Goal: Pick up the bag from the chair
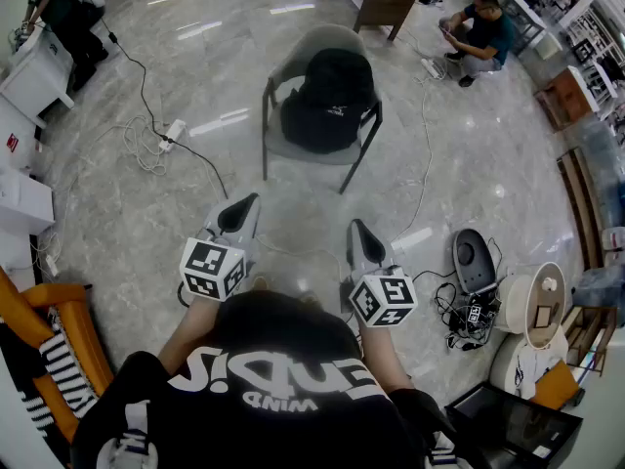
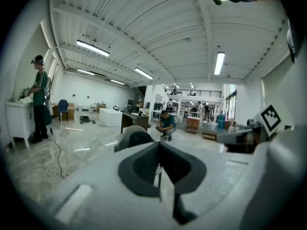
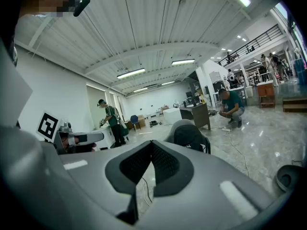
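The bag point(image 1: 330, 101), a black backpack, sits upright on the seat of the chair point(image 1: 322, 39) and leans against its grey backrest. The chair stands on the marble floor point(image 1: 195, 57), at the far side of the scene and roughly centred ahead of us.

We judge the task as not yet begun. The bag rests wholly on the chair and no tool touches it. Every step is left to do: approach, open the tongs, grip the bag, lift it clear of the seat.

We hold the left tongs point(image 1: 239, 213) and the right tongs point(image 1: 363, 237) near our body, side by side, both pointing toward the chair. The bag lies well apart from both, straight ahead. In the left gripper view, the dark pads of the left tongs meet along a central seam with nothing between them: closed and empty. The right gripper view shows the same condition for the right tongs. In each gripper view the bag appears small, just above the tips.

A power strip point(image 1: 174, 130) with a loose white cable lies on the floor left of the chair. A person point(image 1: 479, 32) crouches far right, beyond the chair. A tangle of cables point(image 1: 459, 311) lies near right.
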A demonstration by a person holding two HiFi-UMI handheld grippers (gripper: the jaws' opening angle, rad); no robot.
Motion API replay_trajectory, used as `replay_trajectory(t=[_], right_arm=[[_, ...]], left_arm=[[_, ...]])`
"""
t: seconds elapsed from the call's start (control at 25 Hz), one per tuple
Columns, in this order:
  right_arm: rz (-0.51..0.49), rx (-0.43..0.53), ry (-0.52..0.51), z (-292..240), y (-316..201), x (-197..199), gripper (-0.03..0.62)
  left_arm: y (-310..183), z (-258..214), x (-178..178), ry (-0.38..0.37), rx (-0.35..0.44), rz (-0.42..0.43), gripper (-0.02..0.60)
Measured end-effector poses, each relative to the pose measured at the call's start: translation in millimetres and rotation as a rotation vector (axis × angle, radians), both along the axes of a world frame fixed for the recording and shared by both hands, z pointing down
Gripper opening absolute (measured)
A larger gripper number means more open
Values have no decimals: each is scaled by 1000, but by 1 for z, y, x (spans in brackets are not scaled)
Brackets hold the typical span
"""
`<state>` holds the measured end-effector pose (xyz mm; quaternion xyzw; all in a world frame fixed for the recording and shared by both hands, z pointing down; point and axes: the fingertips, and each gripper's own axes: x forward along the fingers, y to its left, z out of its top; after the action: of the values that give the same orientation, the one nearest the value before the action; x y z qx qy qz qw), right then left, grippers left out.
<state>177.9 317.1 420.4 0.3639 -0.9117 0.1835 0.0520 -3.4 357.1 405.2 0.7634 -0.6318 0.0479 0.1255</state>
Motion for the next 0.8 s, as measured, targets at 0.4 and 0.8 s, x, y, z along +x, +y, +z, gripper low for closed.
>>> replay_trajectory(t=[0.4, 0.8], right_arm=[[25, -50, -29, 6, -4, -33, 3], [100, -72, -48, 17, 2, -77, 3]], left_arm=[[-7, -1, -36, -10, -2, 12, 2], [-16, 13, -88, -17, -7, 88, 2]])
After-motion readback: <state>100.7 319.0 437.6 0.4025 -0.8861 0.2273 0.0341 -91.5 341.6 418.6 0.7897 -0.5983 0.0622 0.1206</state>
